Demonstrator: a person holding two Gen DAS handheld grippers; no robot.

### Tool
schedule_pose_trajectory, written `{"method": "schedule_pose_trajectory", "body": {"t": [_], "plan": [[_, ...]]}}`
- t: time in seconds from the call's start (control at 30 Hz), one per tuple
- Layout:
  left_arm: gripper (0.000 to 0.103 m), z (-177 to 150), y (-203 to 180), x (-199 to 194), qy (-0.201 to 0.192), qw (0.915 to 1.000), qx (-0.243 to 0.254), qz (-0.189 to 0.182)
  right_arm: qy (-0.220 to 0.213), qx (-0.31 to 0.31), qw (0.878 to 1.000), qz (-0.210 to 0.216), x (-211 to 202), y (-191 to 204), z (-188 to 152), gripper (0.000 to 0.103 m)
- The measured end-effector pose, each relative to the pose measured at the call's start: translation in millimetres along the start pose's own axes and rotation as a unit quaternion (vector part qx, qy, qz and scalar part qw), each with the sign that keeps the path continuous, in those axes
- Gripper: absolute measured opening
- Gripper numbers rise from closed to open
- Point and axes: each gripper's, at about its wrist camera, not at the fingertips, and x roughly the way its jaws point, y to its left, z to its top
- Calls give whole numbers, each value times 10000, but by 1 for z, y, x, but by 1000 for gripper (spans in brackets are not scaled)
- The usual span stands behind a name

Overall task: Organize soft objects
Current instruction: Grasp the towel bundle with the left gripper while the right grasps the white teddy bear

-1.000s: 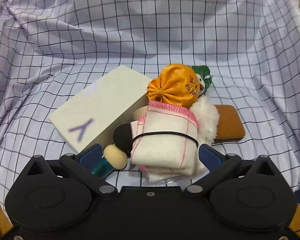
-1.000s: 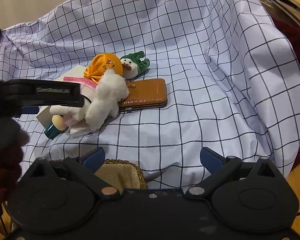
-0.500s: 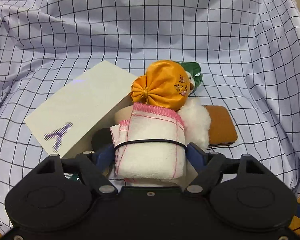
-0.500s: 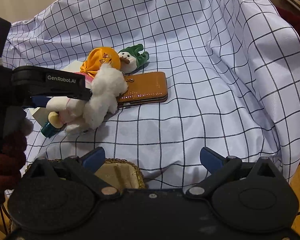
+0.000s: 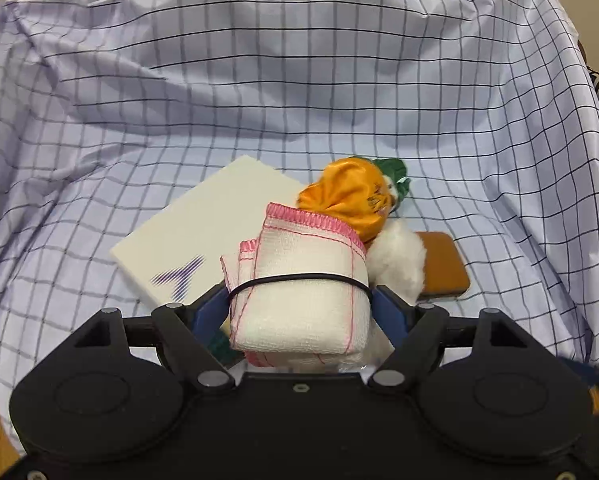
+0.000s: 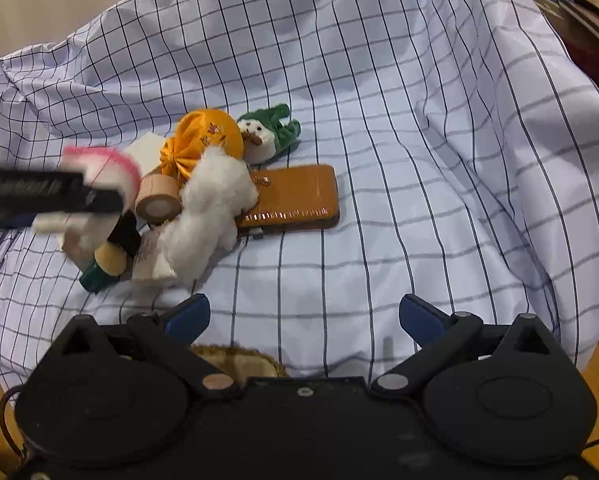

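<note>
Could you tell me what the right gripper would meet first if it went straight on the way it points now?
Most likely the bare checked cloth: the open right gripper points down at an empty patch of it. The brown wallet lies a little beyond and left of that line, though depth is hard to judge here.

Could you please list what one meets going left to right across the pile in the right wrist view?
rolled cloth → wooden cylinder → white fluffy toy → brown wallet
</note>
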Motion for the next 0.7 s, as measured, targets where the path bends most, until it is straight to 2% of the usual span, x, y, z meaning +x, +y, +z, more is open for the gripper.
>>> {"method": "schedule_pose_trajectory", "body": {"t": [0.13,0.4,0.57,0.7], "plan": [[73,-15,13,-7,45,9998,-81,175,-173,-100,9998,-28,5,9,14,101],[73,-38,31,-14,207,9992,-252,249,-391,-116,9992,-28,24,28,48,102],[73,-48,35,-12,342,9986,-344,209,-383,-88,9992,26,43,45,66,101],[73,-53,35,-12,403,9983,-394,155,-277,-230,9993,-140,64,55,70,101]]}}
